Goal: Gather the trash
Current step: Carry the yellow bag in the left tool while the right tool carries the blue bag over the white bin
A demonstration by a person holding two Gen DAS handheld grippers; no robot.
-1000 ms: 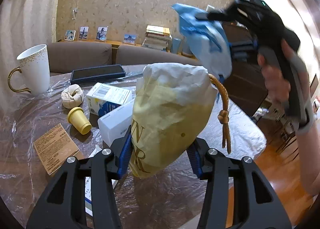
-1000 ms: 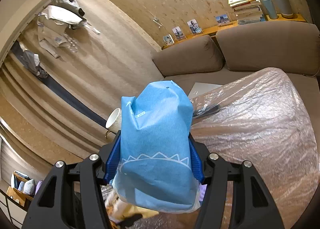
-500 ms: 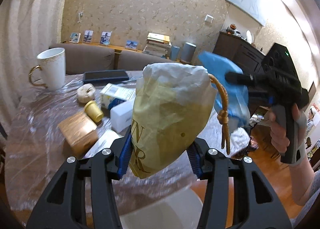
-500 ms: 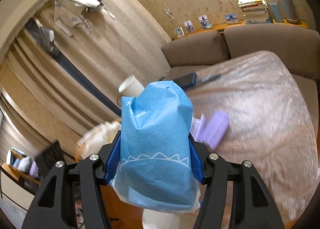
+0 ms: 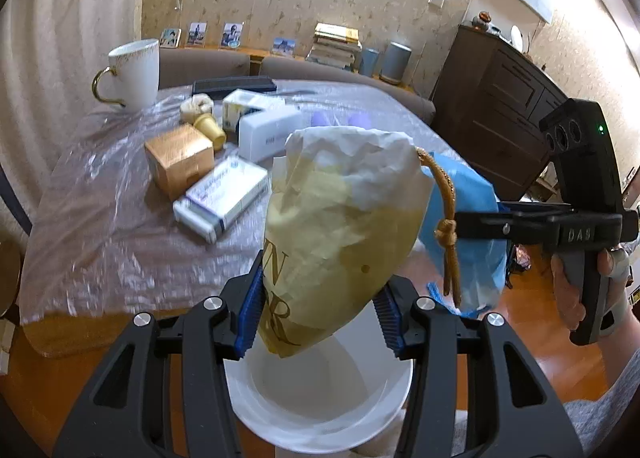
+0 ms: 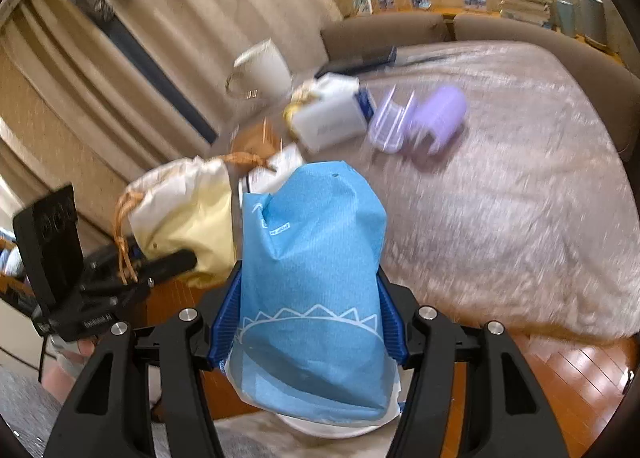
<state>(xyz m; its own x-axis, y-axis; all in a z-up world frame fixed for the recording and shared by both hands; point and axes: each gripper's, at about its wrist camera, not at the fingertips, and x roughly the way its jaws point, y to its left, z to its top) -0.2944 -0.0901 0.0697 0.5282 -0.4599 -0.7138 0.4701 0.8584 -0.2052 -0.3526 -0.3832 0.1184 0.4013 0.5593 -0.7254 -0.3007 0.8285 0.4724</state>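
Left wrist view: the left gripper (image 5: 318, 312) is seen clamped on a crumpled yellow paper bag (image 5: 344, 234) with an orange cord handle (image 5: 444, 218), and the bag is held directly above the mouth of a white bin (image 5: 320, 414) standing on the wooden floor beside the surface (image 5: 120, 250). Just to the right, the right gripper (image 6: 308, 318) is closed on a blue bag (image 6: 312, 298), with the rim of the bin showing just beneath it in the right wrist view. For a clean drop, each bag is best centred over the opening before the jaws are released, and the two are probably best let go one at a time so that neither is knocked onto the rim. The dangling cord should be kept clear of the gripper fingers. Further out, more items are left on the plastic-covered surface: a gold box (image 5: 180, 160), white cartons (image 5: 222, 200), a purple container (image 6: 420, 122) and a white mug (image 5: 134, 72), which is likely not trash.
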